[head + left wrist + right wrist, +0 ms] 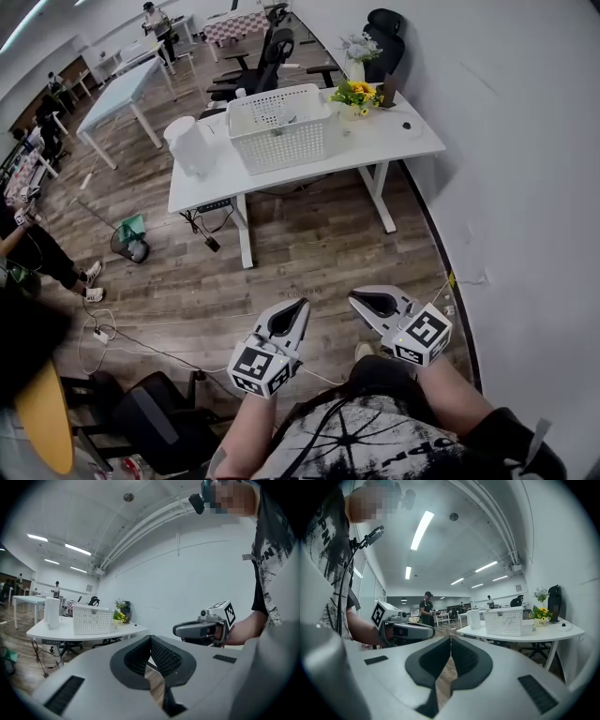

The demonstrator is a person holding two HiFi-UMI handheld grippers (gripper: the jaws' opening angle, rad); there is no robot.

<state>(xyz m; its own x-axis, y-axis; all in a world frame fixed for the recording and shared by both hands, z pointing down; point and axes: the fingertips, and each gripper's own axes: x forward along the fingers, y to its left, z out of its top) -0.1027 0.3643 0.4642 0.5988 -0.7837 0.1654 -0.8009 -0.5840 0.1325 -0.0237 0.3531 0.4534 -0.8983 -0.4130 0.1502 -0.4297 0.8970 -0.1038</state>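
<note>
The left hand-held gripper (298,307) and the right hand-held gripper (361,300) were held side by side, close in front of the person's body and above the wooden floor (309,244). Each one's own view showed its ribbed dark pads meeting at the tips. Nothing sat between them, and only a sliver of floor showed through the gap lower down. Both were therefore closed and empty.

The nearest things to handle stood on a white surface (412,141) well apart from both hand-held grippers, across a stretch of bare floor. A white perforated basket (279,127) sat near the middle of it. A white jug-like container (192,145) stood at its left end, and a small pot of yellow flowers (356,97) stood just beside the basket on the right. A small dark object (406,124) lay near the right end, too small to name with any confidence. The basket appeared to be empty, though its floor was only partly visible.

As things lay, nothing had been picked up or touched. Neither hand-held gripper was within reach of the surface, so all of the handling was not yet begun.
</note>
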